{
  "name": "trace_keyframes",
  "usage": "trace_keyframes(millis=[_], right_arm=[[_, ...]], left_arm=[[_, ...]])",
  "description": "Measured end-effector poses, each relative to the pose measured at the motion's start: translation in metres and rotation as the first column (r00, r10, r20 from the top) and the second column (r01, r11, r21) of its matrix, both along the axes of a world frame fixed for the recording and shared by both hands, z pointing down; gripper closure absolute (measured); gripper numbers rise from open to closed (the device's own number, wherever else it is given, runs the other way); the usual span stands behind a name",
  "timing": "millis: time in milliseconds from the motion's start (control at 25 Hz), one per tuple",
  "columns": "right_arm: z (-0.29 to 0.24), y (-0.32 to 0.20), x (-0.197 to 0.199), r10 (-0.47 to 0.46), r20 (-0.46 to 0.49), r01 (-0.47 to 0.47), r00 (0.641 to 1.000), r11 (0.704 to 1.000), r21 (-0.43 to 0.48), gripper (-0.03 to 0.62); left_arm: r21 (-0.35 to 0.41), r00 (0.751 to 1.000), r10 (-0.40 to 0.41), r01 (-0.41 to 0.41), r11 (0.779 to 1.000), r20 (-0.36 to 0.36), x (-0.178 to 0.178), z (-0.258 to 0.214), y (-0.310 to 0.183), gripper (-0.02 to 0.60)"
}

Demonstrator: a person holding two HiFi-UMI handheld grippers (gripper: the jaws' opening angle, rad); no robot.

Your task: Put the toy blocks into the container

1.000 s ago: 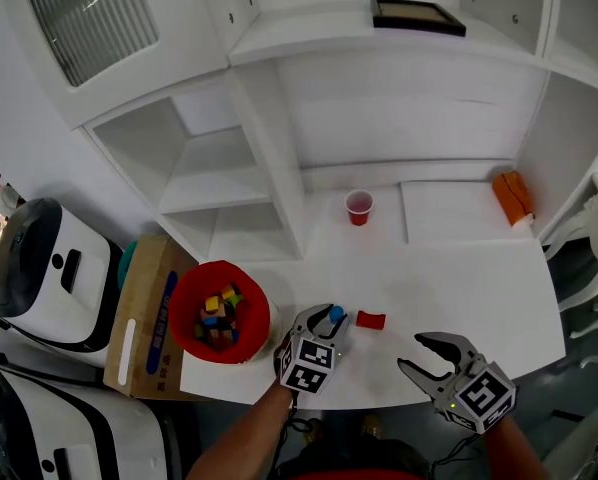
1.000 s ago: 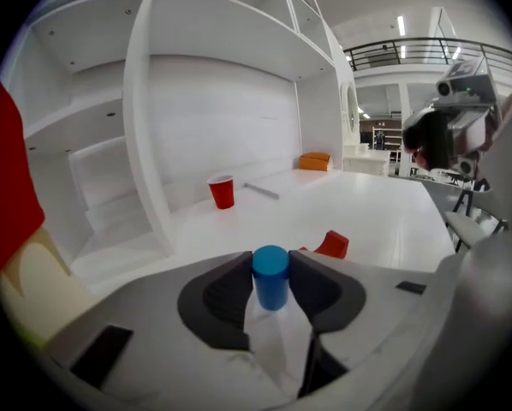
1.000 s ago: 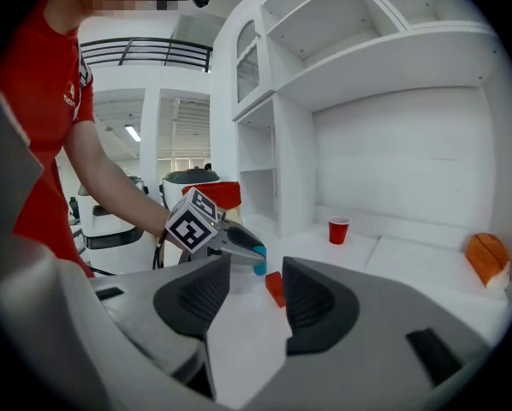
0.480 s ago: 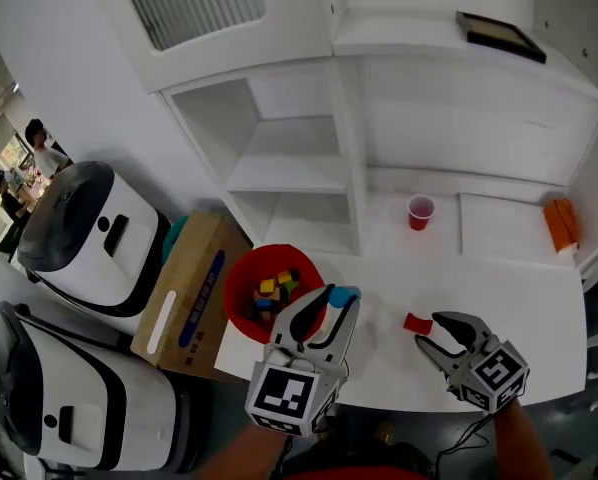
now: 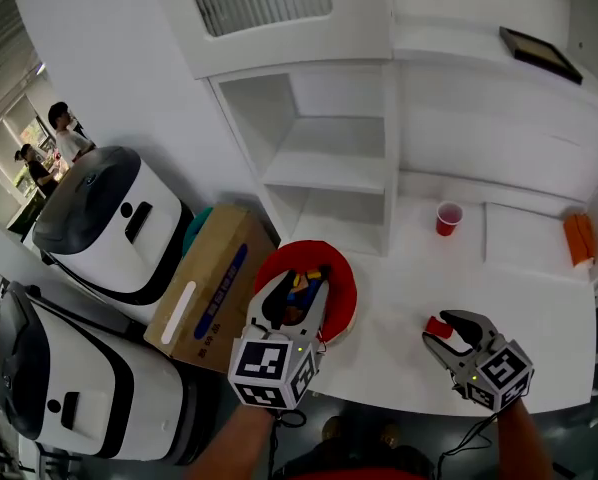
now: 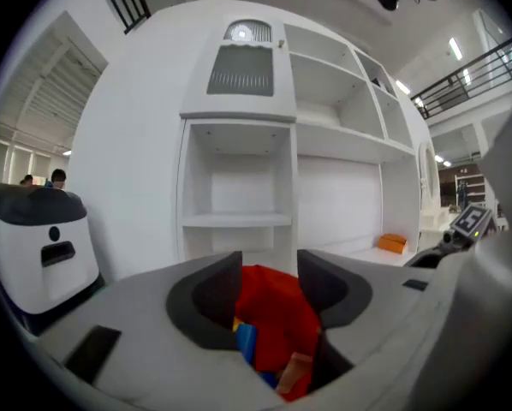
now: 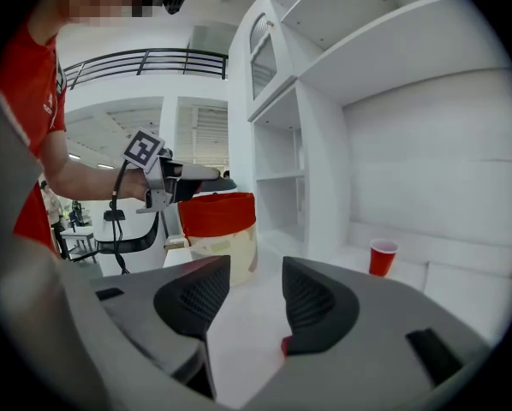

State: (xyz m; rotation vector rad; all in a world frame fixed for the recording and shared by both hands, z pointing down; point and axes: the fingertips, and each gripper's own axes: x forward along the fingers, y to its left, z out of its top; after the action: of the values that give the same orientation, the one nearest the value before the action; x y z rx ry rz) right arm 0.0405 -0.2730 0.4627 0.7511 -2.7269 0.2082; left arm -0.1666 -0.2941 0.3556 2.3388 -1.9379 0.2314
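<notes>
The red container [image 5: 345,280] stands at the table's left edge with several coloured blocks [image 5: 299,286] inside. My left gripper [image 5: 297,295] hovers right over it, and its jaws are opening with nothing between the pads. In the left gripper view the container [image 6: 277,305] shows below the left gripper [image 6: 269,268], with a blue block [image 6: 246,342] lying inside. A red block [image 5: 438,326] rests on the white table [image 5: 539,358]. My right gripper [image 5: 451,330] stands open just beside that block. In the right gripper view the red block [image 7: 285,346] peeks out past the right jaw of the right gripper [image 7: 256,285].
A red cup [image 5: 447,218] stands farther back by the white shelf unit [image 5: 329,168]. An orange object [image 5: 579,239] lies at the far right. A cardboard box [image 5: 214,293] and two white machines [image 5: 99,233] stand left of the table. People are in the far-left background.
My left gripper carried a blue block from the table over the container and its jaws opened; the block is gone from them. My right gripper moved up to the red block.
</notes>
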Motion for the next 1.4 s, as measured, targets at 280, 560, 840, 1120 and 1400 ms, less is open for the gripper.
trace_keyframes(millis=[280,560,840,1120,1400], right_arm=[[0.058,-0.015,0.043,0.056,-0.204,-0.075,0.977,0.994,-0.085,0.414],[0.11,-0.021,0.054,-0.007,-0.39,-0.04,0.921,0.993,-0.114,0.359],[0.142,-0.03,0.049,-0.037,-0.489,-0.032,0.872,0.991,-0.132,0.39],[0.071,-0.038,0.026,0.03,-0.196,-0.049,0.98,0.994,-0.094,0.424],[-0.106,-0.029,-0.101,-0.198,0.013,0.194,0.98,0.971,0.141,0.424]], left_arm=[[0.104,0.974,0.213,-0.206,0.973,-0.071,0.098,0.008,0.03,0.556],[0.02,0.956,0.286,-0.285,0.958,-0.061,0.139,0.058,0.033,0.557],[-0.034,0.963,0.256,-0.26,0.965,-0.079,0.135,0.061,0.04,0.557],[-0.026,0.967,0.244,-0.247,0.969,-0.074,0.124,0.06,0.049,0.557],[-0.012,0.972,0.213,-0.216,0.976,-0.097,0.101,0.058,0.061,0.557]])
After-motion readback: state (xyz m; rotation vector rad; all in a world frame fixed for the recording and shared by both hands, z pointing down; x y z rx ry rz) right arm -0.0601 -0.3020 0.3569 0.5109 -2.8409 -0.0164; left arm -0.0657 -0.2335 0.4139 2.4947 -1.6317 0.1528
